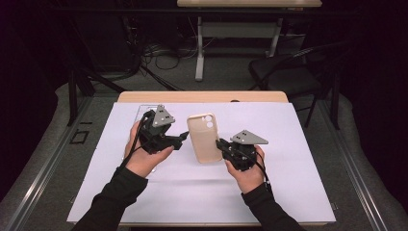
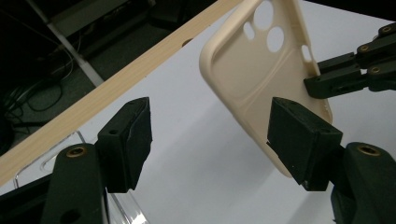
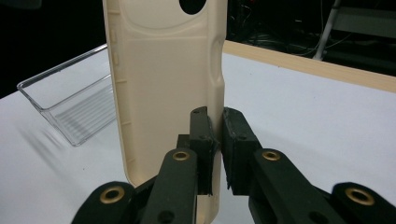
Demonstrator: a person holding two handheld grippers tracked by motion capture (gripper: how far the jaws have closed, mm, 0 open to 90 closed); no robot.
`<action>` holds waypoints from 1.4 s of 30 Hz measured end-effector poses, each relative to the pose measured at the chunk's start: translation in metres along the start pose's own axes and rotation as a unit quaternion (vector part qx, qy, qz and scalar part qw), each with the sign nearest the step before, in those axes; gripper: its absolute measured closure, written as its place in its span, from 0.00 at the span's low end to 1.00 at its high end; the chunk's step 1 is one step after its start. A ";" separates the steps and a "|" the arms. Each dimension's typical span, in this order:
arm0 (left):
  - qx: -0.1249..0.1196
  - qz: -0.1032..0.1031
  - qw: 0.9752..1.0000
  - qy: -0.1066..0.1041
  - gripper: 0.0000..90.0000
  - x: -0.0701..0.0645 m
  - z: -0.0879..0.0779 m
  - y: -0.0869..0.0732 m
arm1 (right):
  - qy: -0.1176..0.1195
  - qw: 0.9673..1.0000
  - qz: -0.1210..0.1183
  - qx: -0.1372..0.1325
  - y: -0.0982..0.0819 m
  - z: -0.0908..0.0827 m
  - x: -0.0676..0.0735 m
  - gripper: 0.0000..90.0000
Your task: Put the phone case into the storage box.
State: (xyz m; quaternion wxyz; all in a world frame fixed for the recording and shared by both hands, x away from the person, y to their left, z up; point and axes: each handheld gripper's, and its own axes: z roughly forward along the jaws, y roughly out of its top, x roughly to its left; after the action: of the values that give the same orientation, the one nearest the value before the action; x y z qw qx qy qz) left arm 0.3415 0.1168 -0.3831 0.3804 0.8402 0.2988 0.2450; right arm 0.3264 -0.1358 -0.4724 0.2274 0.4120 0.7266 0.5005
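Observation:
A beige phone case [image 1: 204, 137] is held up off the white mat, camera holes at its far end. My right gripper [image 1: 219, 143] grips its right side wall; in the right gripper view the jaws [image 3: 219, 126] pinch that wall of the case [image 3: 163, 70]. My left gripper [image 1: 185, 136] sits just left of the case with its jaws spread. In the left gripper view the gripper [image 2: 210, 135] has nothing between its pads, the case [image 2: 261, 70] lies just beyond its right jaw, and the right gripper [image 2: 327, 77] clamps the case's far edge.
A clear plastic tray [image 3: 70, 107] lies on the mat at the back left, behind my left hand [image 1: 139, 113]. The white mat [image 1: 288, 183] covers a wooden table [image 1: 202, 96]. A chair [image 1: 288, 72] and another table's legs stand beyond.

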 end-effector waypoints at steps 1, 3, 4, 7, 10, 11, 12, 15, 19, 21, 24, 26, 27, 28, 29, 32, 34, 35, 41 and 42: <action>0.000 0.002 1.000 0.002 0.35 -0.001 0.000 0.001 | 0.001 1.000 -0.001 0.004 -0.001 0.000 0.000 0.93; 0.001 0.004 1.000 0.003 0.35 -0.001 0.001 0.004 | 0.000 1.000 -0.003 0.005 -0.002 0.001 0.000 0.93; 0.002 0.002 1.000 0.002 0.35 -0.001 0.001 0.005 | -0.001 1.000 -0.002 0.003 -0.003 0.002 0.001 0.93; -0.004 -0.002 1.000 0.001 0.35 0.000 0.001 0.008 | -0.001 1.000 0.002 0.005 -0.004 0.002 0.001 0.93; -0.004 -0.003 1.000 -0.008 0.35 0.003 0.001 0.011 | -0.002 1.000 -0.001 0.002 -0.005 0.002 0.001 0.93; -0.004 -0.002 1.000 -0.011 0.36 0.003 0.002 0.012 | -0.002 1.000 0.002 0.001 -0.005 0.002 0.001 0.93; -0.003 -0.003 1.000 -0.014 0.36 0.004 0.002 0.012 | -0.002 1.000 0.000 0.002 -0.005 0.002 0.001 0.93; 0.000 -0.004 1.000 -0.027 0.38 0.005 0.005 0.015 | -0.002 1.000 -0.002 0.003 -0.006 0.002 0.001 0.93; 0.011 0.003 0.999 -0.037 0.43 0.007 0.007 0.019 | -0.003 1.000 -0.001 0.000 -0.007 0.001 0.001 0.93; 0.017 0.005 0.999 -0.038 0.44 0.007 0.008 0.021 | -0.003 1.000 -0.003 -0.001 -0.007 0.001 0.001 0.93; 0.030 0.015 0.999 -0.033 0.47 0.007 0.010 0.023 | -0.002 1.000 -0.001 -0.001 -0.007 0.001 0.001 0.93; 0.036 0.022 0.999 -0.029 0.49 0.007 0.011 0.025 | -0.002 1.000 -0.002 -0.001 -0.007 0.001 0.001 0.93; 0.042 0.028 0.998 -0.029 0.50 0.008 0.012 0.026 | -0.002 1.000 -0.002 -0.002 -0.008 0.001 0.001 0.93; 0.046 0.029 0.998 -0.028 0.50 0.008 0.012 0.027 | -0.001 1.000 -0.004 0.000 -0.008 0.001 0.001 0.93; 0.050 0.032 0.998 -0.026 0.50 0.008 0.013 0.028 | -0.001 1.000 -0.003 -0.001 -0.008 0.001 0.002 0.93; 0.065 0.038 0.997 -0.017 0.51 0.008 0.016 0.031 | -0.001 1.000 -0.004 -0.002 -0.008 0.001 0.002 0.93; 0.068 0.044 0.997 -0.014 0.53 0.008 0.018 0.032 | -0.001 1.000 -0.005 -0.002 -0.008 0.000 0.002 0.93; 0.071 0.049 0.996 -0.014 0.54 0.007 0.018 0.033 | -0.001 1.000 -0.005 -0.001 -0.008 0.000 0.002 0.93; 0.081 0.052 0.995 -0.020 0.56 0.004 0.021 0.039 | -0.001 1.000 -0.005 -0.002 -0.008 0.001 0.002 0.93; 0.082 0.054 0.995 -0.022 0.58 0.004 0.021 0.040 | -0.001 1.000 -0.006 -0.002 -0.008 0.001 0.002 0.93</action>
State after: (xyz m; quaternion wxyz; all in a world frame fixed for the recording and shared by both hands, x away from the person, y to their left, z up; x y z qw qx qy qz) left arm 0.3704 0.0872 -0.3633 0.3029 0.8888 0.2637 0.2209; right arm 0.3232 -0.1353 -0.4799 0.2317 0.4081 0.7276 0.5004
